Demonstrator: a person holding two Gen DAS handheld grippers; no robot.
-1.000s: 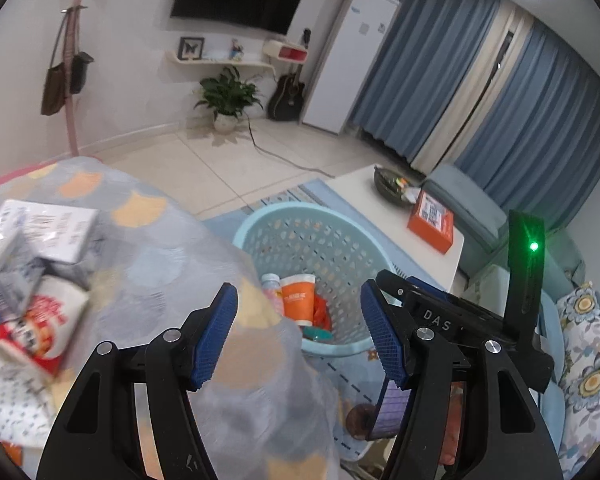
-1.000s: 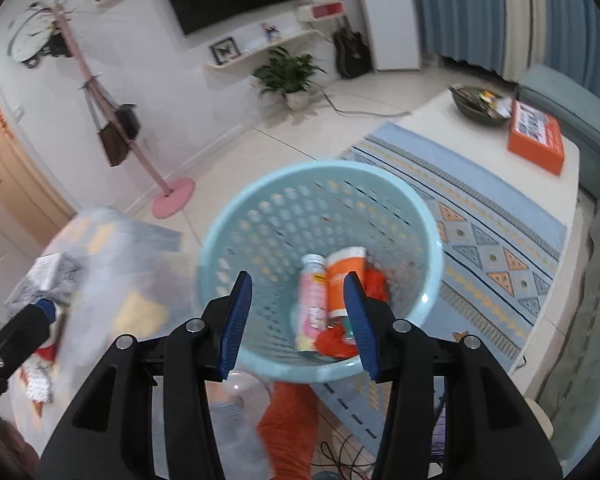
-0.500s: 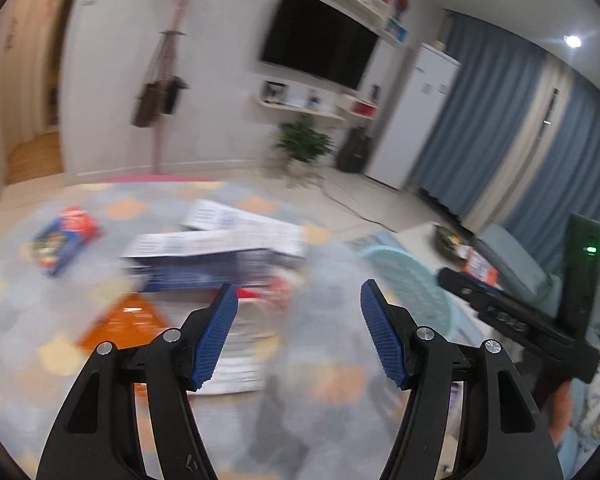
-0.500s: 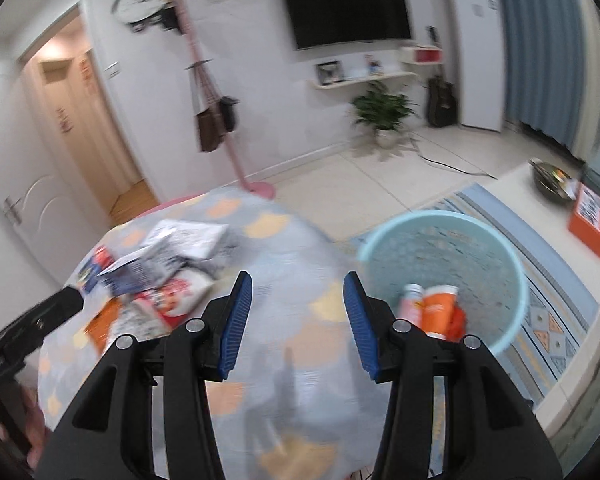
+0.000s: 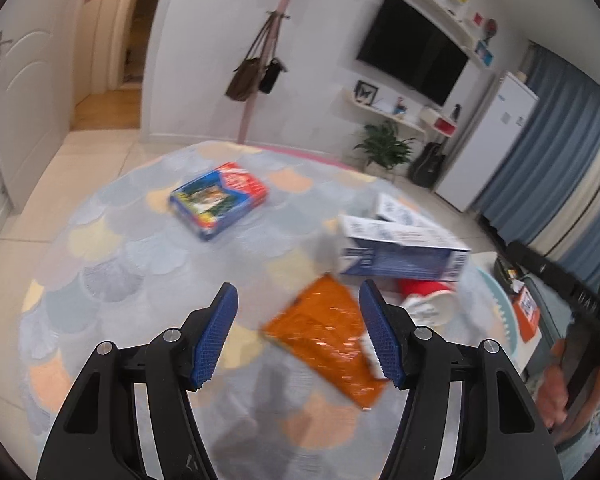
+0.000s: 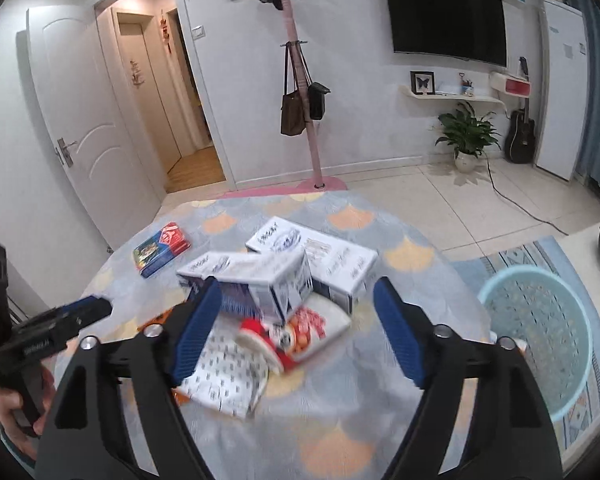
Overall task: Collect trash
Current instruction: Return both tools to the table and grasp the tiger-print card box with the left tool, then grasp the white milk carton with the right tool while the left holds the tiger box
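Trash sits ahead: your left gripper (image 5: 298, 334), open and empty, frames the orange packet (image 5: 328, 344) at twelve o'clock; your right gripper (image 6: 298, 330), jaws just opening, frames the blurred red-and-white cup (image 6: 290, 334).

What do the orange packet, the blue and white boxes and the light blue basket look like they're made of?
Orange packet: probably plastic or foil film, since it looks glossy and crinkled with bright glints.
Blue and white boxes: most likely printed cardboard, with flat faces, sharp folded edges and a matte finish.
Basket: likely moulded plastic, one even pale blue, its wall pierced by regular rows of holes.
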